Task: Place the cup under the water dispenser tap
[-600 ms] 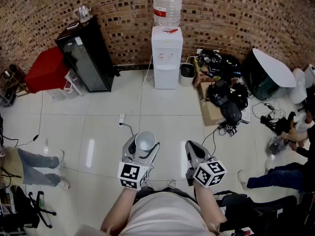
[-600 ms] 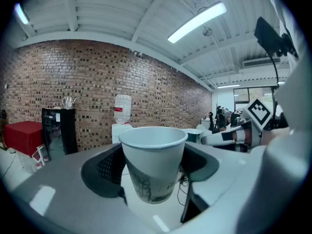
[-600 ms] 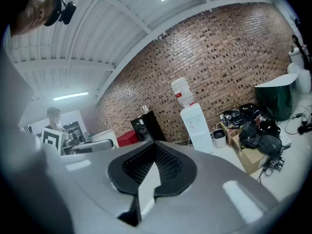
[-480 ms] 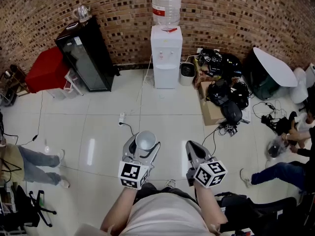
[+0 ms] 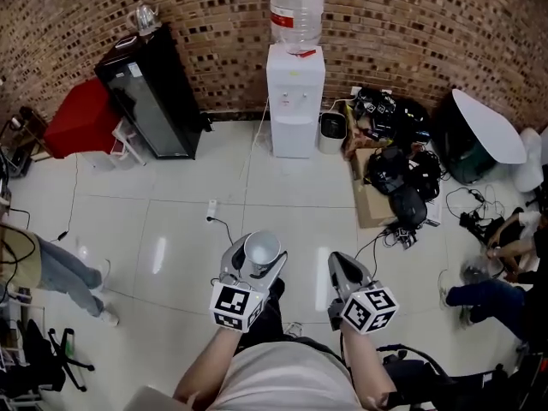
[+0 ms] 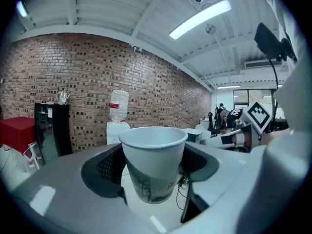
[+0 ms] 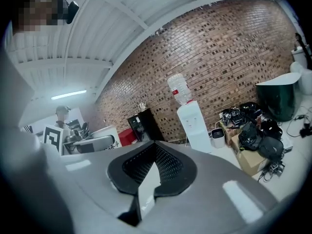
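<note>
One paper cup (image 5: pixel 262 248), clamped in your left gripper (image 5: pixel 257 259), draws nearer the water dispenser (image 5: pixel 295 101) but remains well short of its tap; your right gripper (image 5: pixel 344 272) is closed and empty.

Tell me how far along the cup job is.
Done: the cup is clamped upright in the left hand-held gripper. In hand: the carry; right hand-held gripper shut, empty. Left: cross the floor to the water dispenser and set it under the tap.

A black fridge (image 5: pixel 150 92) and piled black bags (image 5: pixel 396 168) line the brick wall (image 5: pixel 428 24)
</note>
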Demonstrator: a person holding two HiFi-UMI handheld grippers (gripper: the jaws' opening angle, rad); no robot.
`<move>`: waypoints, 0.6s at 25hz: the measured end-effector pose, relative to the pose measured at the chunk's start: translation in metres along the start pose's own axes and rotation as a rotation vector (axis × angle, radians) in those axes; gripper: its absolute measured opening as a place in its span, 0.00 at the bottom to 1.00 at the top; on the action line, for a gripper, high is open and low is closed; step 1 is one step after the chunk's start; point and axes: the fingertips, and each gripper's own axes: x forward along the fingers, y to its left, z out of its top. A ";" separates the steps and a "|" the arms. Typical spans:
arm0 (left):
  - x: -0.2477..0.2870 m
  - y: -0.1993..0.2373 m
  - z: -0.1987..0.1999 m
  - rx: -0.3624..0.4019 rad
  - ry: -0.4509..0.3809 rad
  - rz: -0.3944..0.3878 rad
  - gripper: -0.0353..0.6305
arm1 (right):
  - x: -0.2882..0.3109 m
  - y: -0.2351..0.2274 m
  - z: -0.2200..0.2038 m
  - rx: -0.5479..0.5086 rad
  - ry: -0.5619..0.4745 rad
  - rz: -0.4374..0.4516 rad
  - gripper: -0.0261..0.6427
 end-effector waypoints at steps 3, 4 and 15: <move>0.037 0.026 0.005 0.003 -0.009 -0.007 0.58 | 0.034 -0.018 0.015 -0.005 0.001 -0.011 0.04; 0.051 0.037 0.009 0.007 -0.017 -0.007 0.58 | 0.047 -0.024 0.021 -0.007 0.002 -0.016 0.04; 0.191 0.172 0.061 -0.033 -0.054 -0.018 0.58 | 0.219 -0.067 0.107 -0.025 0.029 -0.050 0.04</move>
